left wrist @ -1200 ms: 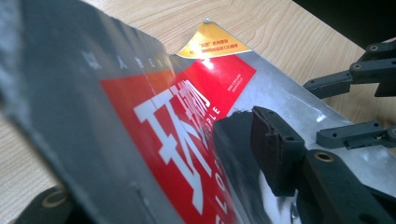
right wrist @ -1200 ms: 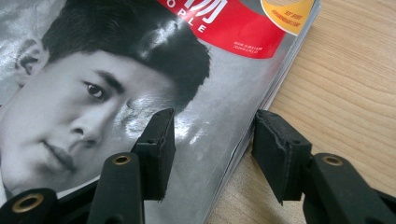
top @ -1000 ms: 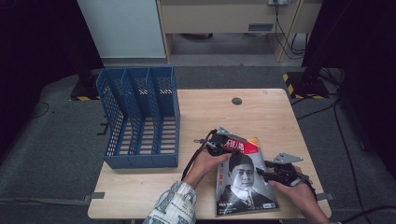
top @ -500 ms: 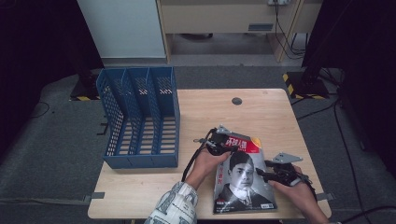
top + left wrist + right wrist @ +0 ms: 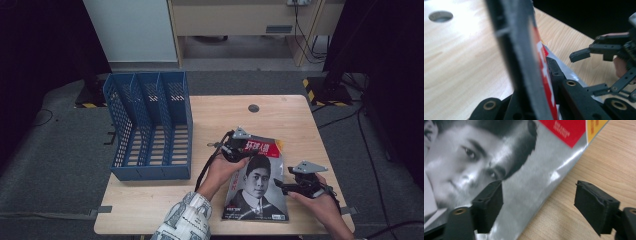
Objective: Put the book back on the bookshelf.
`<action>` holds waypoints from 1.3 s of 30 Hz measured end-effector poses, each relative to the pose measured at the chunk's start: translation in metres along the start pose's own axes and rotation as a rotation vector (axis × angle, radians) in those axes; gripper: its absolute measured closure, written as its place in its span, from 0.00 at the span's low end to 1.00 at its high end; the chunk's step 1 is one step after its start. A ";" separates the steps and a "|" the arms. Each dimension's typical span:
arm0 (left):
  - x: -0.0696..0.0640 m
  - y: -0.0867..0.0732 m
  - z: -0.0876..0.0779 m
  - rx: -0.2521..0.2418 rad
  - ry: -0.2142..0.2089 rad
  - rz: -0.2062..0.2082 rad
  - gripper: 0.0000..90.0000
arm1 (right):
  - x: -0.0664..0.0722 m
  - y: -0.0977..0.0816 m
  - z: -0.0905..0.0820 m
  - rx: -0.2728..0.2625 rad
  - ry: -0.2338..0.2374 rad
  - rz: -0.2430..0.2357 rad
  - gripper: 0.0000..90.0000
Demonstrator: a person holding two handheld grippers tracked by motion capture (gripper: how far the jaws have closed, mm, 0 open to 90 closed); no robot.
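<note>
High view: left gripper (image 5: 239,148) clamped on magazine (image 5: 260,187), right gripper (image 5: 292,186) agape.

Light wooden counter (image 5: 150,210) with a round cable hole (image 5: 253,108), grey carpet floor (image 5: 50,165), pale cabinet (image 5: 131,30) behind, beige desk (image 5: 235,20), dark surroundings, trailing cables (image 5: 305,35)

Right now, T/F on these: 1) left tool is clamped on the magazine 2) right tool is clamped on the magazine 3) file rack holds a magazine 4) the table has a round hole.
1) True: the left tool is shut on the magazine at its top edge.
2) False: the right tool stands open, its jaws having just been opening astride the magazine's side edge, pads off it.
3) False: the blue file rack has bare compartments; the magazine is on the table.
4) True: a round hole sits near the far edge.
</note>
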State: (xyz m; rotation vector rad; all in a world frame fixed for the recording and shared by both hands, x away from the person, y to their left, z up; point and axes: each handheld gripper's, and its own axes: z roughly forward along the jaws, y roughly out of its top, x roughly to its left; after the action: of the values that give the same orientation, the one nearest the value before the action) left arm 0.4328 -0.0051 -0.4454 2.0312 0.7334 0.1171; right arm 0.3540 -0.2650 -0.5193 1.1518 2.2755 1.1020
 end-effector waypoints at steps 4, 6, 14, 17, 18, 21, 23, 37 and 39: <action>0.002 0.010 -0.006 -0.009 0.001 0.017 0.95 | -0.002 0.004 0.002 -0.012 -0.003 0.004 0.19; 0.003 0.015 -0.010 -0.015 0.002 0.022 0.95 | -0.004 0.006 0.003 -0.021 -0.003 0.005 0.17; 0.002 0.028 -0.021 -0.039 0.017 0.054 0.96 | -0.013 0.028 -0.005 -0.098 0.021 -0.005 0.14; 0.001 0.032 -0.026 -0.047 0.020 0.075 0.96 | -0.013 0.029 -0.005 -0.102 0.039 -0.014 0.16; 0.000 0.033 -0.027 -0.056 0.021 0.075 0.96 | -0.012 0.029 -0.004 -0.094 0.044 -0.023 0.17; -0.001 0.036 -0.032 -0.074 0.018 0.084 0.96 | -0.009 0.029 -0.002 -0.075 0.053 -0.045 0.19; -0.002 0.039 -0.034 -0.075 0.015 0.095 0.96 | -0.007 0.029 -0.001 -0.071 0.058 -0.052 0.20; -0.006 0.047 -0.046 -0.116 -0.016 0.133 0.96 | 0.003 0.035 0.022 0.012 0.109 -0.117 0.25; -0.007 0.048 -0.048 -0.119 -0.016 0.136 0.96 | 0.002 0.035 0.024 0.021 0.110 -0.112 0.25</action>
State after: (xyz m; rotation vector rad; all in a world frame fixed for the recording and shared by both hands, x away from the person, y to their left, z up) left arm 0.4319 0.0091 -0.3784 1.9652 0.5643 0.2178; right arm 0.3852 -0.2388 -0.5078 0.9799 2.4084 1.1258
